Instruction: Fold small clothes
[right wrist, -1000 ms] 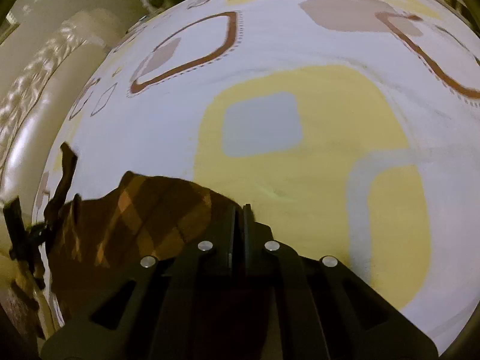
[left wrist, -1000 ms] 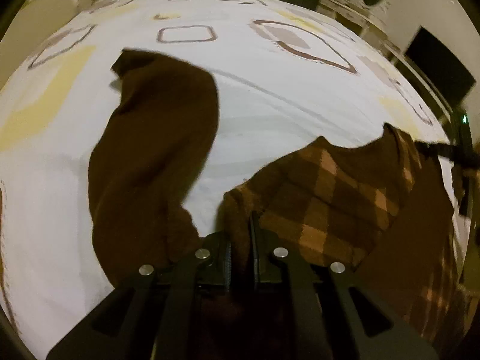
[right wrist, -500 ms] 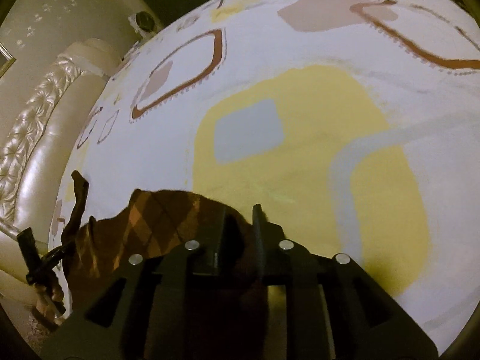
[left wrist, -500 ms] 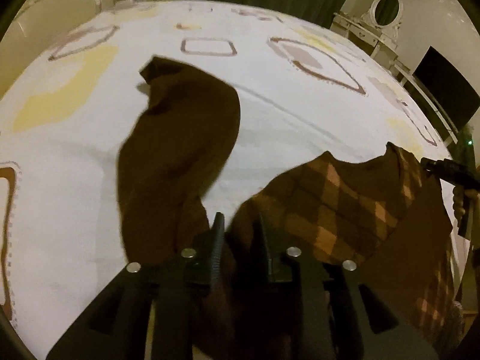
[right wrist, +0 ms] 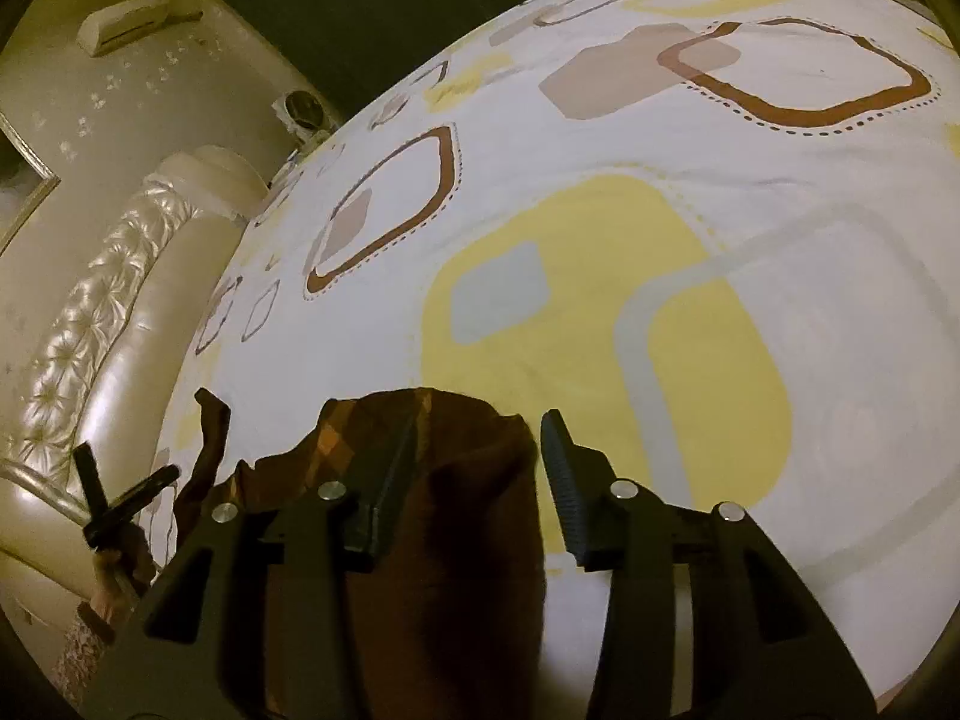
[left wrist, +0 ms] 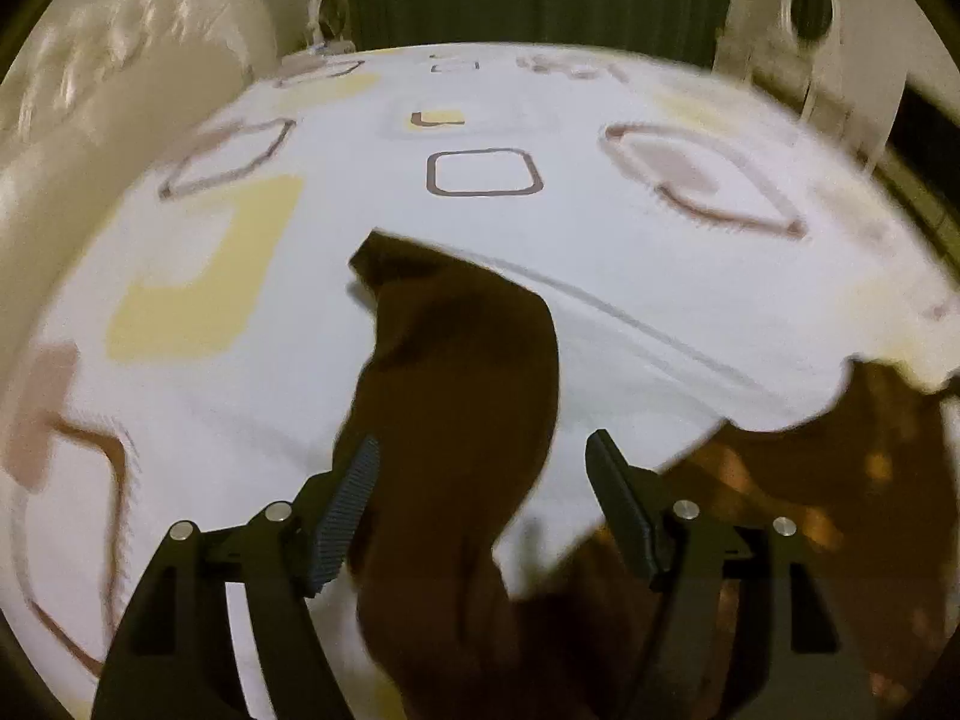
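We read everything here against the bedspread (left wrist: 600, 240), the white cover with yellow and brown rounded squares that carries the whole job. Starting at the left, the left gripper (left wrist: 480, 474) hangs over the near part of that cover with its jaws opening; the ribbed pads stand well apart and press on nothing, though the plain brown sleeve (left wrist: 462, 360) runs up between them from the near edge of the view. We judge the cloth has just been laid down here, the sleeve spread flat so it can be turned in over the body later. Its long axis runs away from us toward the far side of the bedspread, the cuff end (left wrist: 372, 255) pointing up and a little left, with a slight bend along the way. To the right of it, across a wedge of bare cover, lies the checked body of the sweater (left wrist: 840, 480), blurred in the left wrist view. Further right, the right gripper (right wrist: 477, 462) is also opening, its jaws apart over a dark brown fold of the sweater (right wrist: 468, 528) that rests on the bedspread's near edge beside the big yellow square (right wrist: 600, 360); the pads do not pinch it. Whether that fold is the other sleeve we cannot tell.
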Tool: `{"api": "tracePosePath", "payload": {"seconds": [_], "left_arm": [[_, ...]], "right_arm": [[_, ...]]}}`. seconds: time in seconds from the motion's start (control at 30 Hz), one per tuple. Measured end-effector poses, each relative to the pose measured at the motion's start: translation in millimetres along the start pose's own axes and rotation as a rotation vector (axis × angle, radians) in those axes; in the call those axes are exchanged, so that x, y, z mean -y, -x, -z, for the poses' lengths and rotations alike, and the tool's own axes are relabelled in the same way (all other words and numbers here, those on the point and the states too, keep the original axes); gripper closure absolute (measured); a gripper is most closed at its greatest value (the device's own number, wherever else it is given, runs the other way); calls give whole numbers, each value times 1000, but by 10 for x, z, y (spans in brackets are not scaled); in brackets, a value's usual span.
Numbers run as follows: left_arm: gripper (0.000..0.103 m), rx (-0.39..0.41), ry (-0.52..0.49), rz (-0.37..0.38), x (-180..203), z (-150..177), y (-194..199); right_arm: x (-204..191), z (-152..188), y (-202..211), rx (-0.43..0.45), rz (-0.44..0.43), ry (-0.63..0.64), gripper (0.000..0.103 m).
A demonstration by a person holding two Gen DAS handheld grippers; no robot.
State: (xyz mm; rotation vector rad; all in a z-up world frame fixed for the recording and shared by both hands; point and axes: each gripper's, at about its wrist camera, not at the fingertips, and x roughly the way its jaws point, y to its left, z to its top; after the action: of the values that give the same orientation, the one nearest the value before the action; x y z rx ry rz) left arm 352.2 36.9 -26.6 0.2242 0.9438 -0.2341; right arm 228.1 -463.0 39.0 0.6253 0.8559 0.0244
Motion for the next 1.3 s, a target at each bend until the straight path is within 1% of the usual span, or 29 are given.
{"api": "tracePosePath", "payload": {"seconds": [0.07, 0.17, 0.2, 0.23, 0.33, 0.37, 0.4, 0.43, 0.47, 0.5, 0.6, 0.7, 0.73, 0.87, 0.93, 0.97, 1.03, 1.13, 1.17, 1.23, 1.3], "left_arm": [[32, -30, -73, -141, 184, -181, -182], [31, -66, -124, -266, 352, -405, -446], [30, -70, -133, -289, 393, -454, -504], [28, -85, -140, -333, 444, -512, -606], [28, -130, -158, -414, 530, -604, -862], [28, -145, -172, -437, 548, -620, -935], [33, -162, -182, -446, 552, -620, -1011], [62, -174, -177, -417, 536, -616, -1053], [90, -199, -144, -364, 489, -621, -1083], [93, -211, -115, -352, 437, -610, -1056], [95, -195, -29, -289, 234, -610, -948], [96, -160, 36, -259, -18, -598, -759], [96, -140, 61, -244, -47, -609, -665], [96, -12, 154, -120, -353, -642, -93], [96, 44, 180, -64, -454, -659, 159], [96, 67, 188, -49, -489, -656, 289], [96, 123, 196, -27, -593, -613, 630], [96, 180, 214, -9, -741, -527, 1050], [96, 192, 216, -4, -771, -499, 1135], [96, 227, 225, 6, -862, -424, 1423], [96, 253, 227, 22, -918, -413, 1593]], "right_arm": [[11, 4, 6, 5, -9, -7, 58], [41, 10, 21, 17, -10, -10, 57], [57, 13, 23, 18, -11, -11, 57], [77, 13, 18, 19, -12, -18, 56], [153, 32, -27, 14, -28, -45, 56], [179, 43, -52, 12, -25, -47, 56], [203, 52, -69, 11, -21, -52, 56], [229, 64, -85, 8, -24, -62, 56], [240, 75, -94, 6, -28, -69, 56], [252, 89, -101, 6, -30, -76, 56], [272, 123, -110, 2, -27, -82, 56], [254, 141, -68, 9, -31, -86, 56], [234, 141, -45, 14, -30, -82, 56], [122, 159, 70, 30, -29, -65, 56], [72, 177, 129, 36, -35, -63, 56], [34, 194, 173, 37, -39, -57, 56], [-52, 242, 266, 41, -37, -40, 56], [-163, 320, 393, 40, -50, -33, 56], [-193, 339, 426, 40, -53, -30, 56], [-287, 402, 520, 38, -60, -18, 56], [-360, 481, 603, 37, -72, -16, 56]]}}
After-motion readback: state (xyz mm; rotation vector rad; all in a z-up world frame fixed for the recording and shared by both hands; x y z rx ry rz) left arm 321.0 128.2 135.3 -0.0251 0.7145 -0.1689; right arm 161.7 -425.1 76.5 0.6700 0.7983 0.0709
